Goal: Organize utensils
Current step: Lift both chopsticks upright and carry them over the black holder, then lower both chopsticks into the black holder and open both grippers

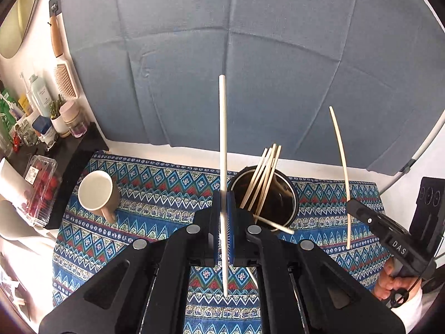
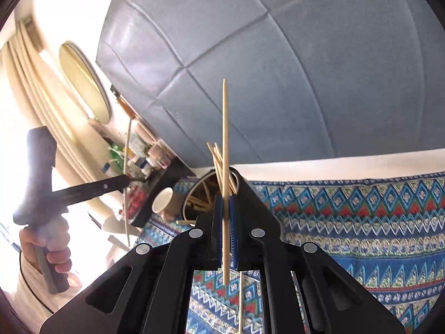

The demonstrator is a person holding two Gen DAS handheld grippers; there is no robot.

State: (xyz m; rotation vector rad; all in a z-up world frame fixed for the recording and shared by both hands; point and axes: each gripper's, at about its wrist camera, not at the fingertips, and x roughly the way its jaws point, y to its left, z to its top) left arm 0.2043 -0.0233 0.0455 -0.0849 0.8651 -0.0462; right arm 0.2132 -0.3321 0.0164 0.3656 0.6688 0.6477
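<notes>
Clamping tight with the left gripper [image 1: 224, 217] — blue pads pinching a pale, slender wooden chopstick [image 1: 223, 144], holding it upright above the blue patterned tablecloth [image 1: 155, 194]. Matching that on the other side: right gripper [image 2: 225, 217] squeezing a second tan wooden chopstick [image 2: 225, 150], pointed end up, standing near vertical between the pressed-together pads. Sitting just beyond both grippers — a dark round metal pot [image 1: 286, 197] with a bundle of pale chopsticks [image 1: 264, 172] leaning inside it, one more stick resting across its near rim. Lying on its side to the pot's left, well apart, a beige ceramic mug [image 1: 97, 192]. Showing at the far edge, a hand [image 2: 52, 247] gripping the left handle.
</notes>
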